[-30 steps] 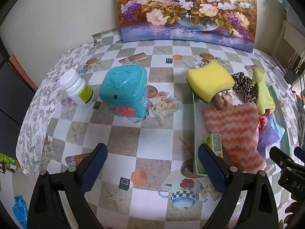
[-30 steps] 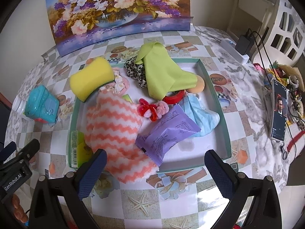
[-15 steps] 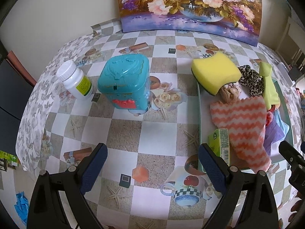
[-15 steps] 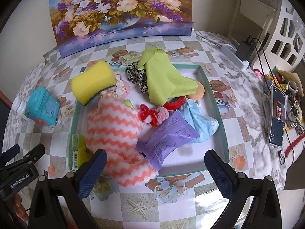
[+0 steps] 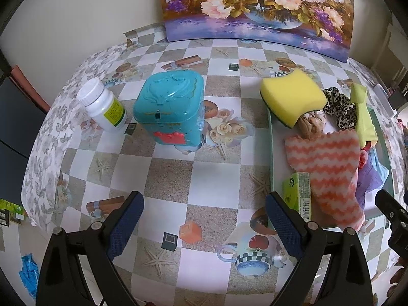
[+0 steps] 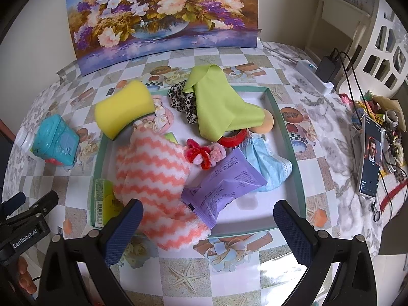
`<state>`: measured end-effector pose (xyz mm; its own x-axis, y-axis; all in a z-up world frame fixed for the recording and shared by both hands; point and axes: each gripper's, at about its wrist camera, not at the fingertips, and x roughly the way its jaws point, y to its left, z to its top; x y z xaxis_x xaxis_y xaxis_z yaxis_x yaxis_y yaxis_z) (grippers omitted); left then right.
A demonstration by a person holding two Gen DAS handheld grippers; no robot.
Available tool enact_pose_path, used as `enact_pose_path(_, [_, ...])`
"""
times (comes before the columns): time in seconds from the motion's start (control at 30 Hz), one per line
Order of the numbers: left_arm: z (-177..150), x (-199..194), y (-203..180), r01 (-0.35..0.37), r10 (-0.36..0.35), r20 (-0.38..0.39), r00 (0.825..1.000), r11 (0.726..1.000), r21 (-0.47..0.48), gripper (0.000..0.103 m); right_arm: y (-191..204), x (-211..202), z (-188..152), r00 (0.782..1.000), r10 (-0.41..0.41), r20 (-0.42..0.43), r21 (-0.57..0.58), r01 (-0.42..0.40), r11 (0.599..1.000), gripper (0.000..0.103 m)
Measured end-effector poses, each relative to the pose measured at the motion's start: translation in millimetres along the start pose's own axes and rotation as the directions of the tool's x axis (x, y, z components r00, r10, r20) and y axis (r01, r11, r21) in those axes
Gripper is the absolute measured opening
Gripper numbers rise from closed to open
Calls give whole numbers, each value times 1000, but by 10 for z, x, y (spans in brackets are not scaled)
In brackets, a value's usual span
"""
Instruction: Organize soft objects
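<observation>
A table (image 6: 255, 267) under a checkered, picture-printed cloth is filling both views, with a big flower painting (image 6: 163, 15) leaning against the wall at its far edge and white furniture (image 6: 377, 46) standing past its right edge. A shallow green-rimmed tray (image 6: 288, 137) is sitting toward the table's right half, holding the soft things: an orange-and-white zigzag cloth (image 6: 155, 183) is draping over the tray's near-left corner onto the table, a lime green cloth (image 6: 219, 102) is lying folded near the far edge, a yellow sponge (image 6: 125, 107) is resting on the far-left rim, a purple packet (image 6: 224, 186) is lying just beside a blue face mask (image 6: 267, 163), and a leopard-print scrunchie (image 6: 181, 99) is tucking under the lime cloth. A teal box (image 5: 170, 109) and a white bottle (image 5: 104, 107) are standing on the table's left half, well apart from the tray. A phone (image 6: 369, 158) is lying near the right edge. The left gripper (image 5: 204, 219) and right gripper (image 6: 207, 224) are both hanging over the near edge with jaws spread wide, gripping nothing
</observation>
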<state>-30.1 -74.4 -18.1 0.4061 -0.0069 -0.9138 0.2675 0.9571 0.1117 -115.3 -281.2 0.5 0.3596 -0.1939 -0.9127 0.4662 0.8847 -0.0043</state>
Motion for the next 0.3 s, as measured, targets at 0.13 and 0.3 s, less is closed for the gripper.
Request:
enact_pose_path(0.13, [-5, 12, 0, 39, -39, -10, 999, 999, -4, 96, 0, 0, 0, 1000, -1, 0, 1, 1, 1000, 103])
enact_pose_path(0.3, [-7, -1, -21, 48, -48, -2, 999, 999, 0, 96, -1, 3, 2, 1000, 0, -1, 1, 0, 1000, 103])
